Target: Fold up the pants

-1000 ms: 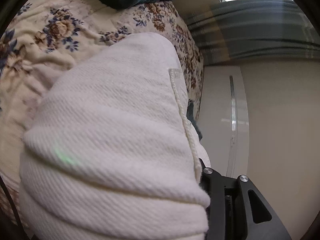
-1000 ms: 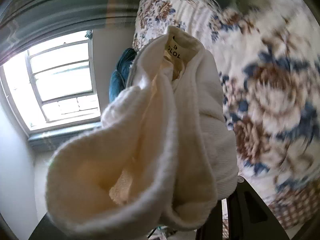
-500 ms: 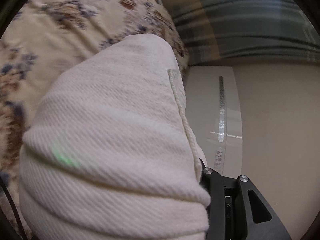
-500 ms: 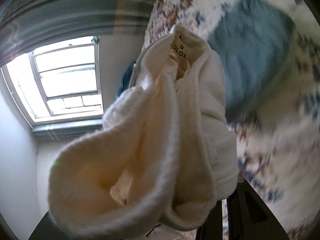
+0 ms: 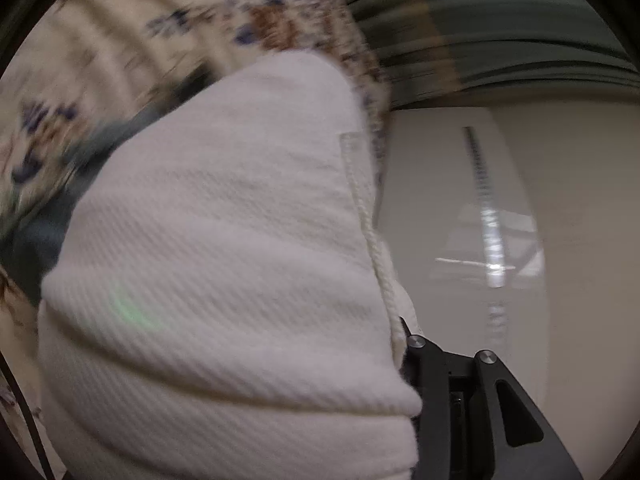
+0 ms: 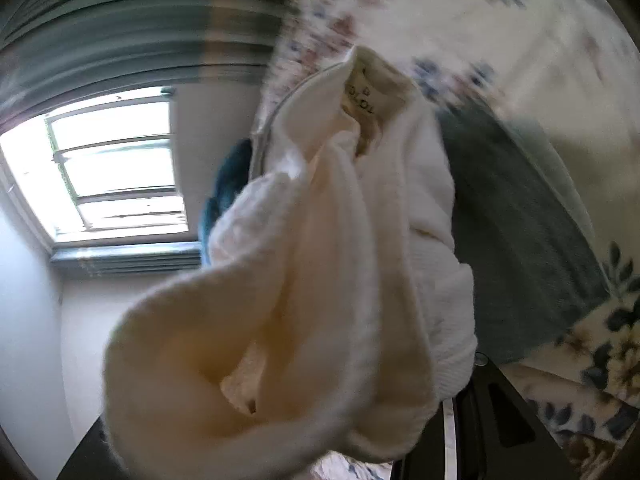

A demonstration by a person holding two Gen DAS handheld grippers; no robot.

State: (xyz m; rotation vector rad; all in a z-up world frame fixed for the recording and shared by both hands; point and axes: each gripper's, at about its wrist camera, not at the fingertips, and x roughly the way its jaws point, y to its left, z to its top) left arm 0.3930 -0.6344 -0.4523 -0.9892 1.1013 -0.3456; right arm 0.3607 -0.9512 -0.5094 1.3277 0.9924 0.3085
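Cream ribbed pants fill most of the left wrist view, bunched over my left gripper, which is shut on the cloth. Only its black right finger shows; the other is under the fabric. A drawstring cord runs down the bundle's right edge. In the right wrist view the same pants hang in thick folds with a printed label at the top. My right gripper is shut on them, its fingers mostly covered.
A floral bedspread lies beneath, with a grey-green garment on it. A blue garment sits at the bed's edge. There is a bright window with a striped curtain, and a pale cabinet door.
Both views have swept across the bed, blurring the bedspread. The grey-green garment has come into view under the pants. The pants sit the same in both grips.
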